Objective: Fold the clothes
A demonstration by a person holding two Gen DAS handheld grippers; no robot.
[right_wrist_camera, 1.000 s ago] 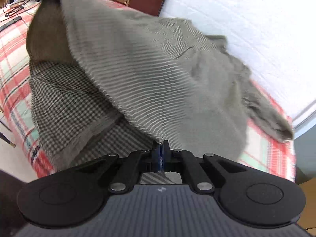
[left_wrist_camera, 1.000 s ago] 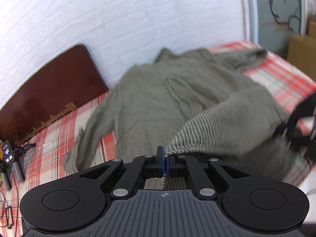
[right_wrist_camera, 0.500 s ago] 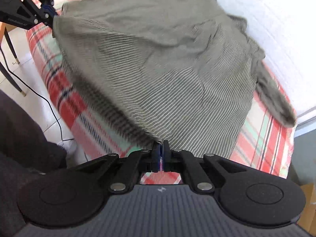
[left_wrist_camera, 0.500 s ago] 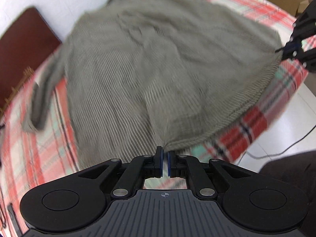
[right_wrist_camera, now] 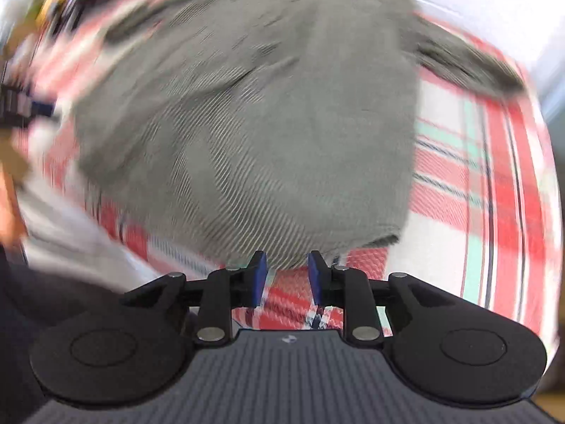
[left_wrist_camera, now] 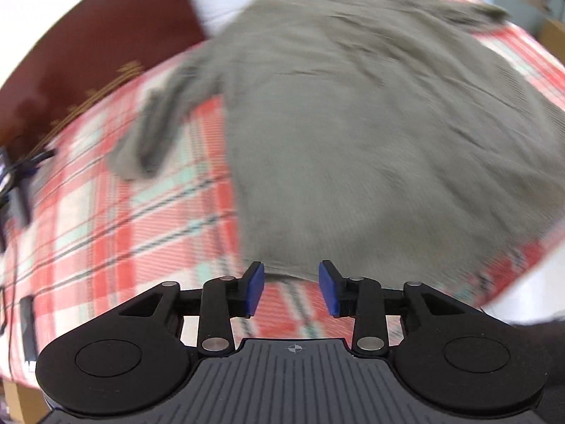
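While both the left gripper (left_wrist_camera: 291, 289) and right gripper (right_wrist_camera: 284, 278) are opening, empty, the grey sweater (left_wrist_camera: 370, 134) lies spread on the plaid bed (left_wrist_camera: 123, 219) — its near hem, seemingly overhanging, may slide off.

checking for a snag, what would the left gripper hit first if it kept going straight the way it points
Most likely the near hem of the grey-green sweater, just ahead of the left gripper, whose jaws are opening with nothing between them. Blur leaves depth unclear, so the plaid bed cover might come first.

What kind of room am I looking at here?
Probably a bedroom: a grey sweater lies spread on a bed with a red plaid cover, a dark wooden headboard at its end against a white wall.
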